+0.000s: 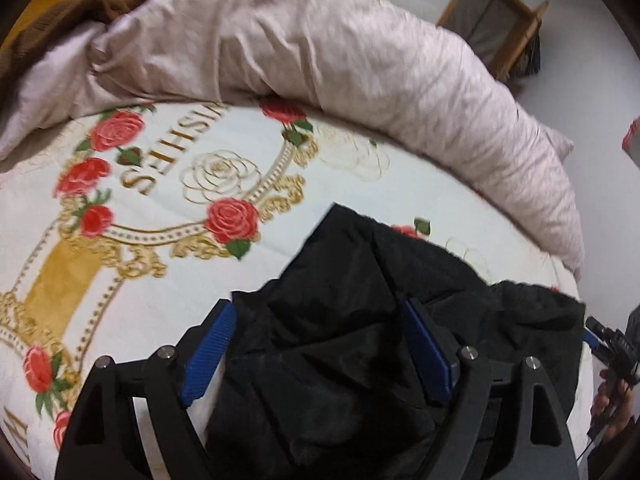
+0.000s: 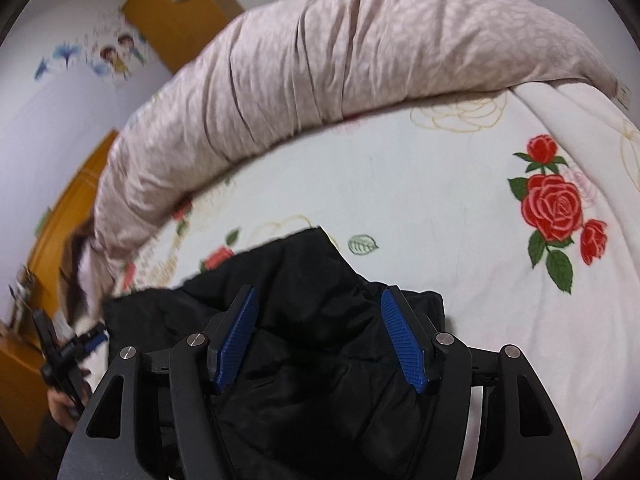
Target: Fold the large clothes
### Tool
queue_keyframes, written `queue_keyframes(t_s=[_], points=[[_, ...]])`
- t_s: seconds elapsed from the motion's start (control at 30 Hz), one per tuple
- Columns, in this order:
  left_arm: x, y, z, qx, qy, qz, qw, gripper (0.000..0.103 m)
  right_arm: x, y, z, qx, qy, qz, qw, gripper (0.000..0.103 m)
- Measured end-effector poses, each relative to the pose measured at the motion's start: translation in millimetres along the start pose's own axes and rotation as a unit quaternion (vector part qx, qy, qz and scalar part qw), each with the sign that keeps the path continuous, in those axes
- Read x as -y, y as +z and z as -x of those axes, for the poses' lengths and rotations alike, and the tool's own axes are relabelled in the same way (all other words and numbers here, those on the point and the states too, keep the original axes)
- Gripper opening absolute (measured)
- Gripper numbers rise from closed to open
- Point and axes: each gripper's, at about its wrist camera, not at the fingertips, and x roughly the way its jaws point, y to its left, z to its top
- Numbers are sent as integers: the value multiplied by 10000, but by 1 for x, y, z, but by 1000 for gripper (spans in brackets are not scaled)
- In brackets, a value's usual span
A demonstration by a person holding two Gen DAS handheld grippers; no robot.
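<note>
A black padded jacket (image 1: 360, 344) lies bunched on a white bedspread with red roses (image 1: 168, 280). My left gripper (image 1: 320, 344) is open, its blue pads (image 1: 210, 354) spread on either side of a fold of the jacket. In the right wrist view the same jacket (image 2: 304, 360) lies under my right gripper (image 2: 318, 338), which is open with its blue pads (image 2: 402, 344) spread above the fabric. Each gripper shows at the edge of the other's view: the right one (image 1: 612, 344) and the left one (image 2: 68, 348).
A long rolled pinkish quilt (image 1: 360, 52) runs along the far side of the bed, also in the right wrist view (image 2: 320, 64). A brown blanket (image 1: 60, 16) lies at the far left. A wooden frame (image 1: 496, 20) stands on the floor. Orange cabinets (image 2: 60, 216) line the wall.
</note>
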Motion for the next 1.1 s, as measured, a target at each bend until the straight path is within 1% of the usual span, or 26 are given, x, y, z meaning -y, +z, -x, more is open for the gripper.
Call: queue_keyframes(t_s=[0.1, 0.13, 0.17, 0.2, 0.23, 0.27, 0.3, 0.33, 0.37, 0.43, 0.47, 0.53, 0.57, 0.63, 0.73, 0.8, 0.83, 0.87, 0.9, 0.97, 1.0, 1.03, 1.07, 1.1], points=[[8, 9, -15, -103, -108, -159, 9998, 85, 3, 6, -23, -352, 109, 97, 9993, 64], [11, 12, -18, -109, -146, -233, 9996, 81, 3, 8, -28, -452, 102, 116, 9989, 64], [15, 15, -19, -78, -141, -337, 9993, 65, 3, 8, -30, -461, 102, 116, 9988, 55], [19, 17, -19, -51, -69, -451, 9989, 50, 1, 10, -28, -382, 18, 140, 9992, 24], [22, 18, -18, 7, 1, -536, 9986, 43, 0, 10, -26, -307, -97, 175, 9993, 19], [23, 18, -15, 142, 83, -575, 9982, 32, -2, 11, -21, -166, -177, 172, 9996, 14], [22, 18, -13, 262, 178, -558, 9979, 28, -3, 12, -19, -67, -252, 172, 9995, 13], [19, 18, -13, 364, 247, -487, 9978, 27, -5, 12, -18, 32, -382, 187, 9991, 12], [14, 19, -15, 410, 228, -362, 9982, 27, -5, 13, -20, 54, -457, 176, 9988, 12], [8, 17, -27, 355, 291, -142, 9988, 26, -6, 14, -37, -33, -730, 131, 9972, 12], [7, 16, -35, 332, 386, -99, 9987, 26, -6, 13, -45, -75, -840, 114, 9964, 12], [7, 11, -50, 352, 628, -183, 9972, 26, -5, 9, -66, -211, -1023, 94, 9945, 12], [6, 9, -57, 322, 664, -143, 9972, 27, -3, 6, -77, -303, -1107, 108, 9933, 12], [2, 4, -69, 305, 744, -123, 9967, 29, -2, 2, -91, -416, -1254, 234, 9910, 13], [1, 1, -81, 311, 846, -138, 9958, 32, 0, -3, -104, -470, -1430, 352, 9880, 14], [3, 0, -84, 321, 945, -142, 9949, 38, 1, -4, -108, -499, -1492, 373, 9868, 15], [3, 1, -85, 305, 989, -139, 9945, 39, 2, -3, -108, -502, -1519, 361, 9865, 16], [3, 2, -83, 271, 998, -123, 9946, 41, 1, -2, -106, -487, -1552, 359, 9860, 16], [3, 4, -80, 261, 1014, -101, 9945, 46, -1, -1, -101, -458, -1561, 370, 9860, 19], [0, 7, -66, 306, 998, -32, 9945, 52, -6, 0, -89, -348, -1547, 381, 9866, 21], [-1, 8, -58, 370, 998, 3, 9943, 59, -9, 2, -80, -241, -1512, 393, 9874, 26], [-4, 10, -50, 432, 1020, 50, 9938, 63, -12, 4, -70, -132, -1494, 409, 9878, 30], [-5, 13, -41, 495, 1011, 103, 9936, 66, -15, 6, -57, 17, -1462, 437, 9883, 40], [-6, 15, -32, 574, 982, 127, 9934, 66, -19, 8, -46, 151, -1398, 461, 9890, 47]])
